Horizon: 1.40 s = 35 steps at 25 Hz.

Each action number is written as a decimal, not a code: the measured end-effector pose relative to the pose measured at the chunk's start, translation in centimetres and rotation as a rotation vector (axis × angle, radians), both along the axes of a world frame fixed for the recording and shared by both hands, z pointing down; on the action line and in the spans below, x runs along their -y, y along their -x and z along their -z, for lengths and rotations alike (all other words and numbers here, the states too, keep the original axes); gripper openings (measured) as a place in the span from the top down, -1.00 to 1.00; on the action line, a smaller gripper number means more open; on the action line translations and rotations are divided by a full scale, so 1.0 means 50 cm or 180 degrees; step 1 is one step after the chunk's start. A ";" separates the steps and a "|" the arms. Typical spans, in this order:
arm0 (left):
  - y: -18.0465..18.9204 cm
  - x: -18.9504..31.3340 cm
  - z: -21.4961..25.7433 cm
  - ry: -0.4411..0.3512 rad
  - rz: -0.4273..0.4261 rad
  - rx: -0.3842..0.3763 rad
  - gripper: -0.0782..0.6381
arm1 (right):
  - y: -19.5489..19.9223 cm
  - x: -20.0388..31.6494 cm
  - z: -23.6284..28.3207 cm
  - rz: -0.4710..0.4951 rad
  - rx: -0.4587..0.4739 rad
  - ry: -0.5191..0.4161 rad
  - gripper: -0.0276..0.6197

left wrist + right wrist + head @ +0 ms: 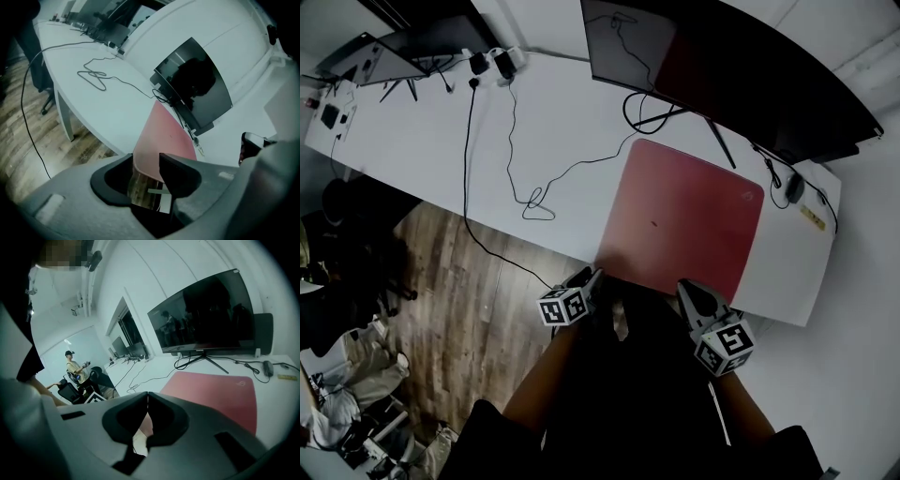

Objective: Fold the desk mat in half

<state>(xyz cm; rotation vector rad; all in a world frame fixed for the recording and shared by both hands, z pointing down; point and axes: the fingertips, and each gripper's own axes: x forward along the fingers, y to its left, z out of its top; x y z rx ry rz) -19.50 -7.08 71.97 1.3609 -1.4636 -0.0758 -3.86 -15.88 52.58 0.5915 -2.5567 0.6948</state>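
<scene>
A red desk mat (684,216) lies flat on the white desk (422,141), in front of the monitor. Both grippers are at its near edge. At the near left corner my left gripper (592,278) is open. In the left gripper view the corner of the mat (161,136) reaches into the gap of the left gripper (146,161), and the jaws stand clear of it. My right gripper (684,286) is at the near right part of the edge. In the right gripper view the tips of the right gripper (147,397) meet, with the mat (215,390) stretching ahead. I cannot tell whether the edge is pinched.
A large dark monitor (741,66) on a stand sits just behind the mat. A mouse (794,187) lies at the mat's far right. A black cable (530,202) loops across the desk left of the mat. Wooden floor (469,281) and seated people are off the desk's left.
</scene>
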 end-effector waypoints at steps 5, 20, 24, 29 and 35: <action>-0.004 -0.001 -0.032 0.0048 0.0014 -0.0155 0.32 | 0.040 0.001 -0.001 -0.0049 -0.0032 0.0046 0.91; -0.007 0.006 -0.093 -0.0019 0.0031 -0.0652 0.42 | 0.050 -0.062 -0.032 -0.0355 -0.0399 0.0027 0.91; -0.008 0.002 -0.080 0.0073 0.0116 -0.0707 0.55 | 0.033 -0.073 -0.032 -0.0525 -0.0506 -0.0023 0.91; -0.008 0.006 -0.046 0.0004 0.0076 -0.0798 0.69 | -0.014 -0.079 -0.030 -0.0954 -0.0494 0.0016 0.91; -0.014 0.014 -0.038 0.0050 -0.0071 -0.0676 0.70 | -0.087 -0.083 -0.041 -0.1180 -0.0454 0.0055 0.91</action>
